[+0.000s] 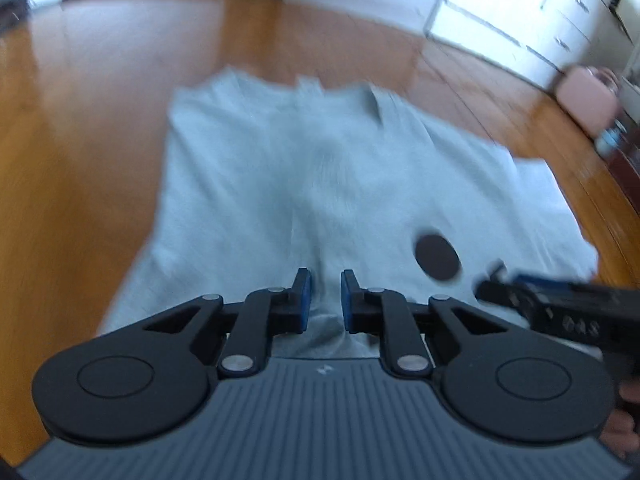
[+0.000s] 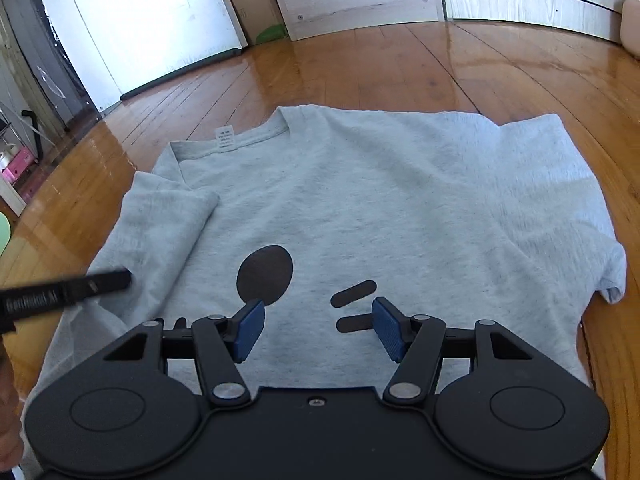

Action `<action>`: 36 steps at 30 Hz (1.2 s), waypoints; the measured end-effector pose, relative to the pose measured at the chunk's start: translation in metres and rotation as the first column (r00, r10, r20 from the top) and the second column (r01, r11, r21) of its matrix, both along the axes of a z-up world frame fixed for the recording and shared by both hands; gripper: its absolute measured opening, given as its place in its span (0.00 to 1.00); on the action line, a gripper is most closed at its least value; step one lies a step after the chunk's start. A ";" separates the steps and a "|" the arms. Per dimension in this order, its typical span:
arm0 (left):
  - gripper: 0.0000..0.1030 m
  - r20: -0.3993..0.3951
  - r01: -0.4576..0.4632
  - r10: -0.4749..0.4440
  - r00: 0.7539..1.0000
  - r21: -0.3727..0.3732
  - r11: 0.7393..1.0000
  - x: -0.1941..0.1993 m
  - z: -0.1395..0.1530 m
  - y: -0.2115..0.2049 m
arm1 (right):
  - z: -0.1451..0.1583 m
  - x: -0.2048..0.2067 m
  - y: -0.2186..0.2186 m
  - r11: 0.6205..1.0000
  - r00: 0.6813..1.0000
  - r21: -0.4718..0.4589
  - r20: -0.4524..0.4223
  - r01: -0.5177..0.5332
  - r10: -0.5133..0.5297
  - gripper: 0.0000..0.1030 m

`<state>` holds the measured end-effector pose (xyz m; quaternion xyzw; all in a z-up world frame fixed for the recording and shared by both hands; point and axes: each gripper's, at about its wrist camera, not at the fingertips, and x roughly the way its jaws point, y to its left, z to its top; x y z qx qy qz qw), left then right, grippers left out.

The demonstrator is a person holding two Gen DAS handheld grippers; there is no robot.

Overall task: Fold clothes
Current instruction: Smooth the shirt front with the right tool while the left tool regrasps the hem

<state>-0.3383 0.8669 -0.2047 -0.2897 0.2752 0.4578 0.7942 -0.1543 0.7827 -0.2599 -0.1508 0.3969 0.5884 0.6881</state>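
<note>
Pale heathered grey T-shirt [image 2: 360,200], printed with a dark brown oval [image 2: 264,276] and two dark brown dashes [image 2: 354,293]; white neck label [image 2: 225,137]. Glossy honey-brown plank floor [image 2: 400,68]. Black left hand-held gripper [image 1: 325,296] with blue pads [image 1: 305,296], over a grey ribbed body. Black right hand-held gripper [image 2: 318,330], textured blue pads [image 2: 390,334]. White door [image 2: 140,20]; pale pink case [image 1: 586,102].

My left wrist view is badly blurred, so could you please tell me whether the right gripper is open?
Observer: Yes, the right gripper is open, with its jaws wide apart above the shirt.
Operator: Thank you. Is either sleeve folded in?
Observer: The sleeve on the left of the right wrist view lies folded over the body.
Operator: And the other one?
Observer: The other sleeve lies spread out to the side.
</note>
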 end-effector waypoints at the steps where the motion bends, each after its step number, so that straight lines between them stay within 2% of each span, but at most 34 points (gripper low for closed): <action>1: 0.18 -0.001 0.007 -0.007 1.000 0.004 1.000 0.001 0.000 0.000 | -0.001 -0.003 0.003 1.000 1.000 -0.001 0.015 -0.007 0.007 0.64; 2: 0.19 -0.003 0.014 -0.014 1.000 0.008 1.000 0.001 0.000 -0.001 | 0.000 -0.004 0.004 1.000 1.000 -0.002 0.028 -0.013 0.013 0.64; 4: 0.29 -0.006 0.027 -0.027 1.000 0.017 0.999 0.003 0.000 -0.001 | -0.001 -0.006 0.005 1.000 0.999 -0.003 0.046 -0.018 0.018 0.64; 6: 0.56 -0.009 0.041 -0.041 0.999 0.025 0.999 0.004 -0.001 -0.002 | -0.002 -0.007 0.004 1.000 0.998 0.003 0.057 -0.030 0.029 0.64; 10: 0.65 -0.028 0.066 -0.065 0.998 0.046 0.997 0.008 0.000 -0.002 | -0.004 -0.008 0.001 0.998 0.995 0.011 0.083 -0.057 0.056 0.64; 11: 0.71 -0.055 0.068 -0.065 0.996 0.059 0.996 0.009 0.002 0.000 | -0.004 -0.009 0.001 0.998 0.994 0.011 0.091 -0.062 0.061 0.64; 13: 0.72 -0.111 0.074 -0.064 0.992 0.086 0.994 0.011 0.007 0.004 | -0.004 -0.010 0.001 0.997 0.992 0.007 0.102 -0.073 0.072 0.64; 14: 0.61 -0.138 0.077 -0.063 0.988 0.100 0.992 0.012 0.009 0.006 | -0.004 -0.009 0.001 0.997 0.992 0.005 0.103 -0.075 0.074 0.64; 15: 0.31 -0.166 0.081 -0.062 0.984 0.113 0.990 0.013 0.012 0.008 | -0.003 -0.007 0.000 0.998 0.993 0.006 0.093 -0.068 0.067 0.64; 16: 0.13 -0.193 0.085 -0.060 0.979 0.126 0.988 0.014 0.014 0.010 | -0.003 -0.005 -0.002 0.998 0.995 0.008 0.082 -0.059 0.058 0.64; 17: 0.04 -0.220 0.090 -0.058 0.974 0.139 0.986 0.015 0.016 0.012 | -0.002 -0.003 -0.003 0.999 0.996 0.010 0.071 -0.050 0.049 0.64; 21: 0.04 -0.321 0.094 -0.028 0.947 0.192 0.977 0.011 0.029 0.023 | -0.002 0.011 -0.008 1.000 0.998 0.003 0.064 -0.024 0.024 0.64; 24: 0.04 -0.361 -0.019 0.103 0.927 0.228 0.973 -0.039 0.052 0.054 | -0.003 0.017 -0.011 1.000 0.995 -0.008 0.094 -0.017 0.018 0.64; 26: 0.04 -0.401 -0.102 0.192 0.896 0.233 0.967 -0.076 0.055 0.079 | -0.003 0.018 -0.011 1.000 0.995 -0.009 0.100 -0.022 0.023 0.64; 30: 0.04 -0.480 -0.196 0.265 0.837 0.190 0.962 -0.135 0.030 0.116 | -0.005 0.007 -0.009 0.999 0.985 -0.029 0.165 -0.041 0.046 0.64; 31: 0.04 -0.491 -0.208 0.269 0.829 0.177 0.962 -0.145 0.022 0.120 | -0.005 0.004 -0.008 0.998 0.981 -0.034 0.188 -0.051 0.056 0.64; 33: 0.04 -0.486 -0.229 0.286 0.826 0.175 0.958 -0.157 0.011 0.120 | -0.006 -0.004 -0.008 0.997 0.969 -0.045 0.233 -0.069 0.077 0.64; 36: 0.04 -0.452 -0.246 0.298 0.841 0.171 0.954 -0.164 0.005 0.116 | -0.005 -0.004 -0.010 0.996 0.970 -0.049 0.230 -0.075 0.084 0.64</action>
